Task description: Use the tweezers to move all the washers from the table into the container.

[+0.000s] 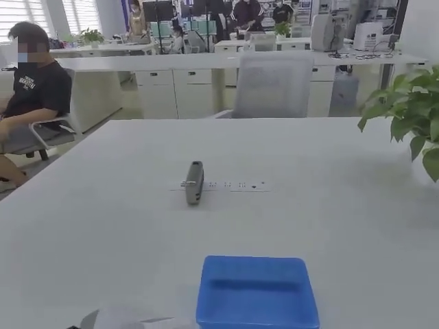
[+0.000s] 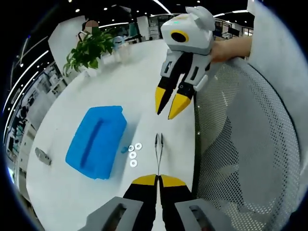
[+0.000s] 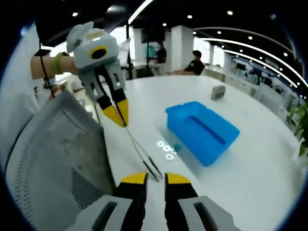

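In the left gripper view, a small grey block (image 2: 42, 156) lies far left on the white worktop (image 2: 144, 72). Next comes the blue container (image 2: 96, 142), with three washers (image 2: 133, 155) just beside its right edge. Right of them, the left gripper (image 2: 158, 179) pinches the tweezers (image 2: 158, 154) between pressed-together fingers. Their long axis runs straight out along the fingers. The tips are near the washers and point toward the right gripper (image 2: 164, 114), whose fingers are slightly spread around nothing. In the head view, small marks (image 1: 236, 185) beside the block are too blurred to read.
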Demonstrator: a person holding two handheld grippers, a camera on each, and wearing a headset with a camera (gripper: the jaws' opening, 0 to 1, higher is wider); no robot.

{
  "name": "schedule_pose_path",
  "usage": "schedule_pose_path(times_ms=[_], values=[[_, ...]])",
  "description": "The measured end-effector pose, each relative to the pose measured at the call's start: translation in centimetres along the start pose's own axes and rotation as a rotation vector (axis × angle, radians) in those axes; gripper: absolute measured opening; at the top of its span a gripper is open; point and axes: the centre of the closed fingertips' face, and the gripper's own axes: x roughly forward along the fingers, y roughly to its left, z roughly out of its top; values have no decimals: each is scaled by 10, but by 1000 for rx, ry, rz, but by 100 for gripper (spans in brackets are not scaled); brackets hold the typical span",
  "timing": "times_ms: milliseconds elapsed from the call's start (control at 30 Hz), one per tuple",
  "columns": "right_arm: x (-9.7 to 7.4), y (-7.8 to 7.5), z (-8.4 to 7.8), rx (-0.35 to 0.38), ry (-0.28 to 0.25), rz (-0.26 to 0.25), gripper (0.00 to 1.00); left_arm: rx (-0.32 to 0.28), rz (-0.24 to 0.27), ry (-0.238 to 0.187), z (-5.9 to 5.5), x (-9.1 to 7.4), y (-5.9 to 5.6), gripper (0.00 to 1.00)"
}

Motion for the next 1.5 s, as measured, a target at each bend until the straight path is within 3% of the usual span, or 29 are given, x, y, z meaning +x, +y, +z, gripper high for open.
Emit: schedule_pose_path(times_ms=[100,233,367,567,700,767,867,900,967,1133,1333,1500], values=[[3,7,3,-26,-4,26,10,-12,15,-9,5,-8,-5,0],[13,17,-3,-85,44,69,11,-22,20,-32,16,-19,-13,0],[22,30,-1,-102,47,131,15,-37,15,-55,27,-26,-20,0],[36,46,-1,-203,78,208,17,-15,-17,-71,43,-25,-33,0],[44,50,-3,-210,78,291,23,-30,-32,-99,51,-23,-35,0],[45,54,-6,-234,96,341,20,-38,-33,-112,53,-22,-36,0],[45,58,-3,-252,77,408,11,-48,-36,-123,55,-21,-37,0],[46,53,-3,-249,79,397,10,-51,-34,-122,55,-21,-36,0],[46,54,-2,-242,75,425,9,-50,-21,-116,53,-21,-31,0],[51,42,9,-245,40,383,8,-67,11,-113,55,-24,-15,0],[58,10,24,-188,-34,238,10,11,78,-52,56,-21,8,0],[61,-6,27,-154,-53,194,11,54,90,-32,62,-15,22,0]])
